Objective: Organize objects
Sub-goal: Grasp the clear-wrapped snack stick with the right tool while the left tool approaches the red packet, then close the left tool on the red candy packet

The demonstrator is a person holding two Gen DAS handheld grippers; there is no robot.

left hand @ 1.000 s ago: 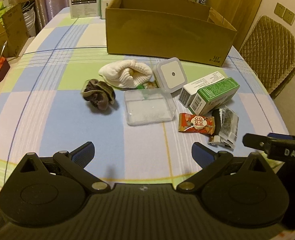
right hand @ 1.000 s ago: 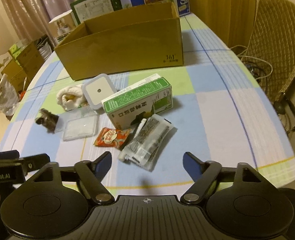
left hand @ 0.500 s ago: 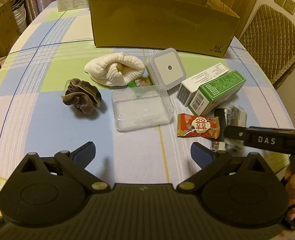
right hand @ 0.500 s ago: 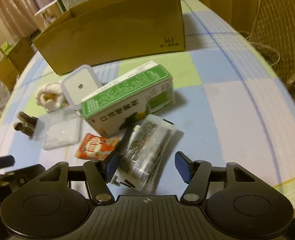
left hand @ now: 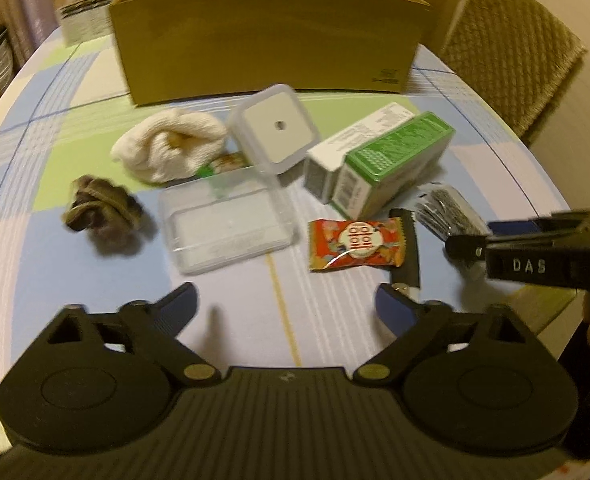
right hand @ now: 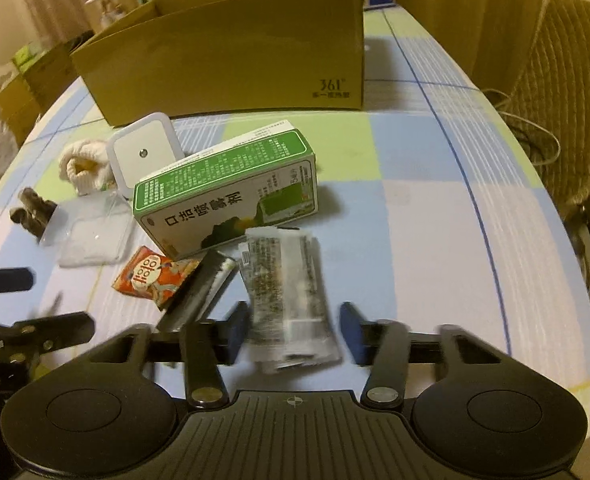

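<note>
Clear plastic snack packet (right hand: 291,304) between my right tongs (right hand: 295,330), fingers parted either side, left tongs (left hand: 287,306) wide over bare counter (left hand: 255,320), cardboard box (right hand: 231,56) beyond.

A big box (left hand: 271,40) stands at the back of the table (left hand: 55,280). In front of it lie a cloth (left hand: 167,148), a square lid (left hand: 275,130) and a carton (left hand: 379,160), from left to right. The lid leans on a tub (left hand: 227,228), which lies in front of the cloth. A scrunchie (left hand: 99,208) lies left of the tub. A snack (left hand: 355,244) lies right of the tub, in front of the carton. A packet (right hand: 287,296) lies right of the snack, between the right gripper's (right hand: 295,330) fingers (right hand: 351,332). A chair (left hand: 511,52) stands to the right of the table.
</note>
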